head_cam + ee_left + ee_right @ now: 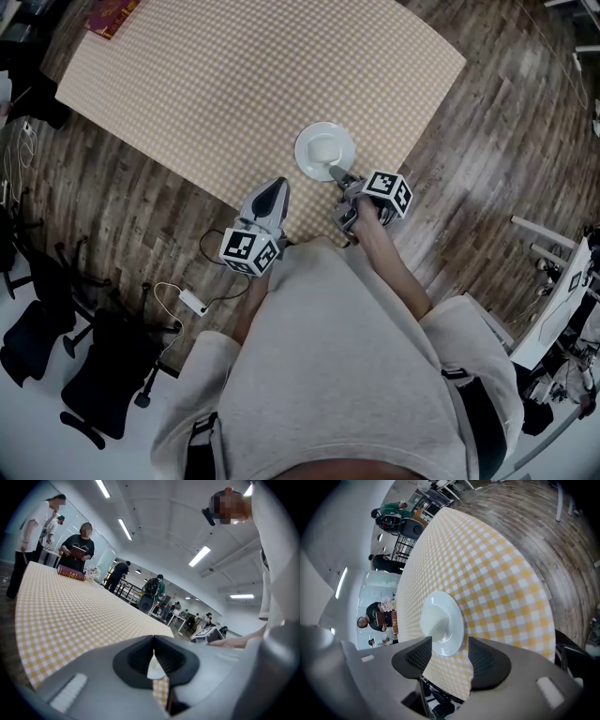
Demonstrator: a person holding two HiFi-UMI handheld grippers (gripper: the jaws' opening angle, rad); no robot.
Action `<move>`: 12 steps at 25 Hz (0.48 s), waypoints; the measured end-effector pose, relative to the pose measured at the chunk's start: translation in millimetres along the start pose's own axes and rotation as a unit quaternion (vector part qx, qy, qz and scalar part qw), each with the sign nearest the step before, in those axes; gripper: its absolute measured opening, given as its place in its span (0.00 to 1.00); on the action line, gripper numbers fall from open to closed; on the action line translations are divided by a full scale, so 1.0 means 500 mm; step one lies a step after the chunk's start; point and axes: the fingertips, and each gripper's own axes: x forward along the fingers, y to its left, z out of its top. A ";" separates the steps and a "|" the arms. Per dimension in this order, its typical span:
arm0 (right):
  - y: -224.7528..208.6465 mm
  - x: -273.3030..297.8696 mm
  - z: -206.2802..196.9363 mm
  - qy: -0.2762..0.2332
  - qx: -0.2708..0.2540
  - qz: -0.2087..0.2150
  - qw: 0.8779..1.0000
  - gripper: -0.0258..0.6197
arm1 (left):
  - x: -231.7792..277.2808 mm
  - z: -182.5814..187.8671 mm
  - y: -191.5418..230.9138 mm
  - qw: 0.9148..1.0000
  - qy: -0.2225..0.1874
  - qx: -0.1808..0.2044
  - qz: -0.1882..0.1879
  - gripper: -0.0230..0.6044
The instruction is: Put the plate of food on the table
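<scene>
A white plate (324,148) with a pale mound in its middle rests on the yellow-checked table (234,75), close to the near edge. My right gripper (337,176) stands open just behind the plate. In the right gripper view the plate's (440,625) near rim lies between the spread jaws of that gripper (449,645), and the pads do not press on it. My left gripper (277,185) hovers at the table's edge to the left of the plate. Its jaws (153,639) are shut with nothing between them.
A red book (112,14) lies at the table's far corner, where a person (77,548) stands. On the wooden floor to my left are black chairs (56,347) and a white power strip (192,301) with cables. A white frame (562,300) stands at my right.
</scene>
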 end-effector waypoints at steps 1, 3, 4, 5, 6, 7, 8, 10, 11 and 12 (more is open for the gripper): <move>-0.007 -0.006 -0.002 0.000 0.008 0.002 1.000 0.38 | 0.000 -0.001 -0.004 1.000 0.000 0.001 -0.002 0.05; -0.020 -0.016 -0.006 -0.001 0.014 0.003 1.000 0.24 | 0.000 -0.002 -0.012 1.000 0.000 0.003 -0.005 0.05; -0.026 -0.020 -0.008 -0.002 0.011 0.001 1.000 0.12 | 0.001 -0.003 -0.015 1.000 0.000 0.004 -0.007 0.05; -0.028 -0.024 -0.010 -0.001 0.007 0.003 1.000 0.04 | 0.001 -0.004 -0.020 1.000 0.001 0.006 -0.009 0.05; -0.026 -0.027 -0.012 -0.001 0.005 0.009 1.000 0.04 | 0.001 -0.004 -0.024 1.000 0.001 0.007 -0.011 0.05; -0.023 -0.029 -0.012 -0.001 0.007 0.019 1.000 0.04 | 0.002 -0.005 -0.029 1.000 0.001 0.009 -0.012 0.05; -0.020 -0.032 -0.012 -0.002 0.009 0.029 1.000 0.04 | 0.002 -0.006 -0.034 1.000 0.002 0.010 -0.014 0.05; -0.020 -0.038 -0.011 -0.004 0.012 0.041 0.999 0.04 | 0.002 -0.010 -0.046 1.000 0.003 0.012 -0.016 0.05; -0.022 -0.042 -0.011 -0.004 0.012 0.045 0.999 0.04 | 0.002 -0.012 -0.051 1.000 0.003 0.014 -0.016 0.05; -0.025 -0.045 -0.013 -0.003 0.011 0.048 0.999 0.04 | 0.000 -0.014 -0.057 1.000 0.002 0.015 -0.017 0.05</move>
